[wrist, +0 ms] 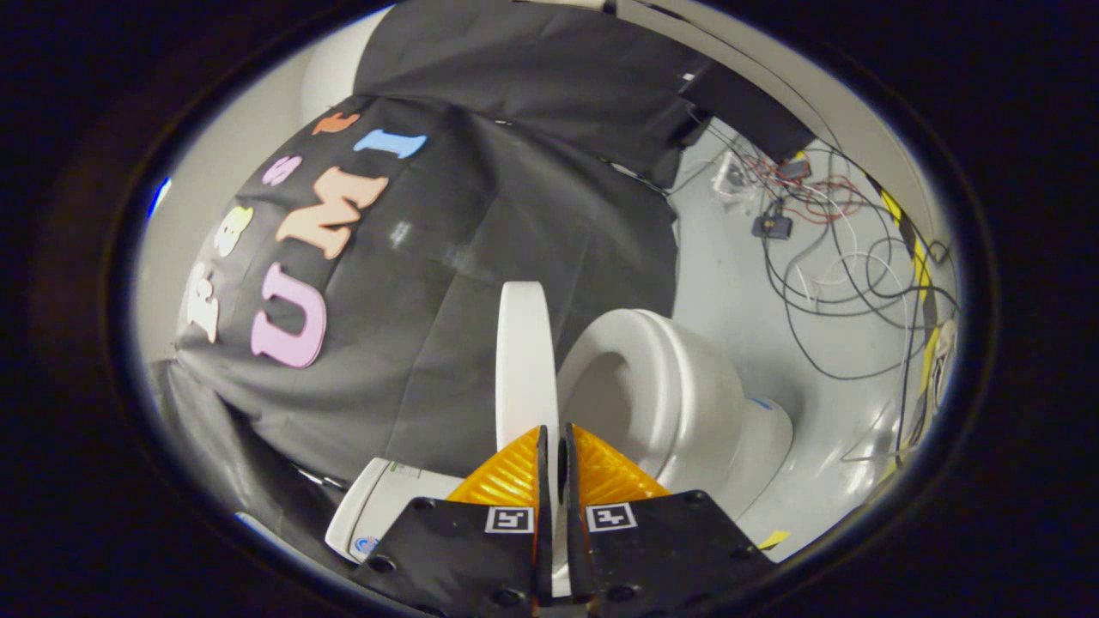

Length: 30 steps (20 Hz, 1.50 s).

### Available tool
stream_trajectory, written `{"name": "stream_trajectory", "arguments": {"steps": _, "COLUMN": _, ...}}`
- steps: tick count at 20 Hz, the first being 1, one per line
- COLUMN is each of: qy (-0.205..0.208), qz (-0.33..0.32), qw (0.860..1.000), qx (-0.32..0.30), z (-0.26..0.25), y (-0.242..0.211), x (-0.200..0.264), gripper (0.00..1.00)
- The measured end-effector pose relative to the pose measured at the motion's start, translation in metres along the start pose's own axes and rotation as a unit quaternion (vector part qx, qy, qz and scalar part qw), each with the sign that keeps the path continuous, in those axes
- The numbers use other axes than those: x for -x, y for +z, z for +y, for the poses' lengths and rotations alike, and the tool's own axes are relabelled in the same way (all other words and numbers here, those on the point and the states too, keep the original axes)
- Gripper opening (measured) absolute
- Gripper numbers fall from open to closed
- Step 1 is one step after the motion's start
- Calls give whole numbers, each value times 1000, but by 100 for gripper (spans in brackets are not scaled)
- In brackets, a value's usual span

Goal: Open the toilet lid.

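Note:
A white toilet stands against the black cloth wall, and the whole scene looks tilted. Its lid (525,360) is seen edge-on, lifted well away from the ring seat (661,378) and the bowl opening (605,399). My gripper (554,451) is shut on the lid's rim, whose thin edge runs down into the narrow gap between the two fingers (511,476). The lid rises straight ahead of the fingertips. The seat and bowl lie just to the right of the fingers.
The toilet's tank top (382,502) sits left of the fingers against the cloth wall (446,257). On the grey floor (738,292) beyond the bowl lies a tangle of black, white and red cables (846,257) with small electronic boxes (771,226).

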<state>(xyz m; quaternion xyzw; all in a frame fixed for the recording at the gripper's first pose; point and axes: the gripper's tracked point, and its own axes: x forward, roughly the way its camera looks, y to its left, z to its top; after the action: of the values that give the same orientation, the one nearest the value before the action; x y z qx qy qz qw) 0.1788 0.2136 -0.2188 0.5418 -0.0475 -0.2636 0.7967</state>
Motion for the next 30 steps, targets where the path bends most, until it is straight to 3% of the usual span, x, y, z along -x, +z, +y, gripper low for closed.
{"name": "stream_trajectory", "arguments": {"steps": 6, "qy": 56, "qz": 9, "qw": 997, "qx": 56, "z": 60, "y": 3, "x": 11, "gripper": 8}}
{"name": "stream_trajectory", "arguments": {"steps": 11, "qy": 79, "qz": 30, "qw": 990, "qx": 116, "z": 95, "y": -5, "x": 19, "gripper": 8}}
{"name": "stream_trajectory", "arguments": {"steps": 23, "qy": 146, "qz": 72, "qw": 956, "qx": 243, "z": 165, "y": -34, "x": 33, "gripper": 11}}
{"name": "stream_trajectory", "arguments": {"steps": 30, "qy": 195, "qz": 91, "qw": 934, "qx": 286, "z": 208, "y": -66, "x": 39, "gripper": 14}}
